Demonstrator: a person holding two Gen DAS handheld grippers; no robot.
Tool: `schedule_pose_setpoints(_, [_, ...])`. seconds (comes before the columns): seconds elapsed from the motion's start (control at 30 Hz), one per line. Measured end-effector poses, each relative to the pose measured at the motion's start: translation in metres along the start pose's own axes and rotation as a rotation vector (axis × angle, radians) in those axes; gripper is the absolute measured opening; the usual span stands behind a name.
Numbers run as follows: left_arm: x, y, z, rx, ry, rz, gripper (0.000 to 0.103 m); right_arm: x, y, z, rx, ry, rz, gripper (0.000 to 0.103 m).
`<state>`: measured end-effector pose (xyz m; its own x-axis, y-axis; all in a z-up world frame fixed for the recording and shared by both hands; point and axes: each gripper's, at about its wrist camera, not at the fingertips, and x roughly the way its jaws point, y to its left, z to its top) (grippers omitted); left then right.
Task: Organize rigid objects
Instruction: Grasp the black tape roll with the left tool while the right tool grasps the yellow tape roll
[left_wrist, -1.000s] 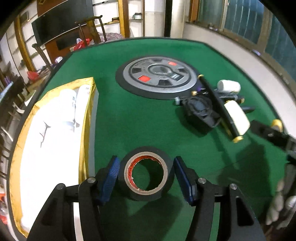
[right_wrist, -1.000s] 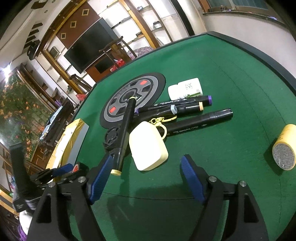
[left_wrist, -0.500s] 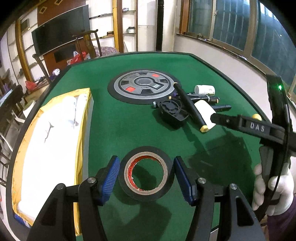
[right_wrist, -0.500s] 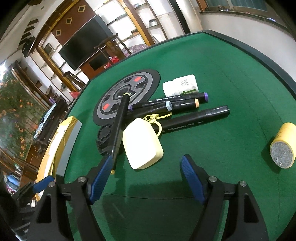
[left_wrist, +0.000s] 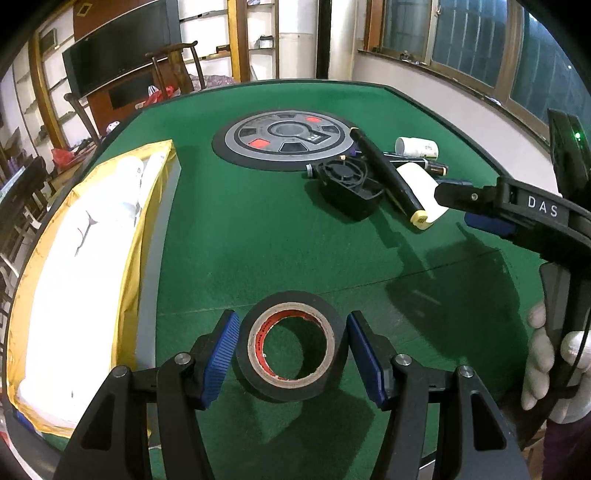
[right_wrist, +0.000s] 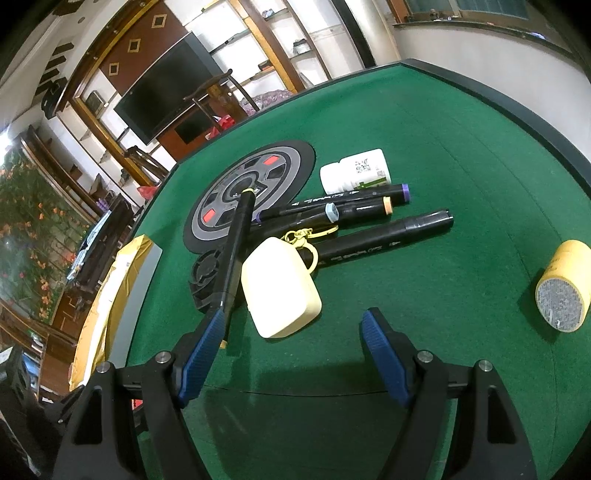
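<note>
table (left_wrist: 258, 236): green felt, dark rim
tape roll (left_wrist: 291, 345): black outside, tan core with red print inside
box (left_wrist: 22, 291): yellow walls, white contents
round disc (left_wrist: 284, 138): grey centre, black border, two red patches
fan (left_wrist: 347, 184): black
case (right_wrist: 279, 286): pale cream, yellow clasp and loop
markers (right_wrist: 354, 210): black barrels; caps purple, orange, light blue
bottle (right_wrist: 356, 173): white, green on the label
cylinder (right_wrist: 563, 290): yellow body, speckled grey end
gripper pads (right_wrist: 384, 354): blue, ribbed

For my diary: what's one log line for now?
left gripper: shut on tape roll | right gripper: open, empty | cream case: on table, untouched
</note>
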<state>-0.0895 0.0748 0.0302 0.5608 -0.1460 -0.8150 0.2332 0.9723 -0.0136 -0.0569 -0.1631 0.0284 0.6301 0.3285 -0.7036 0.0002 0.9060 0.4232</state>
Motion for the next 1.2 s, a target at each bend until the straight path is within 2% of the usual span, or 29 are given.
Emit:
schedule_pose_setpoints(0.23, [0.002, -0.004, 0.0, 0.015, -0.001, 0.014, 0.064, -0.001, -0.001, 0.0, 0.002, -0.004, 0.004, 0.076])
schedule_pose_setpoints(0.47, [0.003, -0.005, 0.001, 0.026, 0.003, 0.016, 0.064, -0.042, -0.01, -0.001, -0.003, -0.08, 0.048, 0.077])
schedule_pose_setpoints(0.53, [0.004, -0.005, 0.002, 0.028, 0.002, 0.016, 0.064, -0.055, -0.022, 0.002, 0.013, -0.1, 0.032, 0.077])
schedule_pose_setpoints(0.63, [0.004, -0.006, 0.002, 0.031, 0.001, 0.019, 0.064, -0.071, -0.052, 0.008, 0.064, -0.122, -0.038, 0.078])
schedule_pose_setpoints(0.7, [0.004, -0.006, 0.002, 0.032, 0.001, 0.02, 0.064, -0.073, -0.071, 0.009, 0.106, -0.115, -0.086, 0.078])
schedule_pose_setpoints(0.8, [0.004, -0.006, 0.002, 0.031, 0.002, 0.019, 0.064, -0.068, -0.089, 0.009, 0.159, -0.086, -0.096, 0.078])
schedule_pose_setpoints(0.97, [0.004, -0.006, 0.002, 0.034, 0.003, 0.02, 0.064, -0.059, -0.095, 0.008, 0.203, -0.068, -0.058, 0.078])
schedule_pose_setpoints(1.03, [0.004, -0.006, 0.002, 0.032, 0.003, 0.015, 0.064, -0.063, -0.09, 0.008, 0.193, -0.062, -0.005, 0.078])
schedule_pose_setpoints(1.13, [0.003, -0.004, 0.002, 0.026, 0.003, 0.007, 0.064, -0.084, -0.087, 0.013, 0.175, -0.102, 0.081, 0.078])
schedule_pose_setpoints(1.2, [0.003, -0.004, 0.002, 0.023, 0.002, 0.004, 0.064, -0.109, -0.091, 0.017, 0.177, -0.157, 0.094, 0.078])
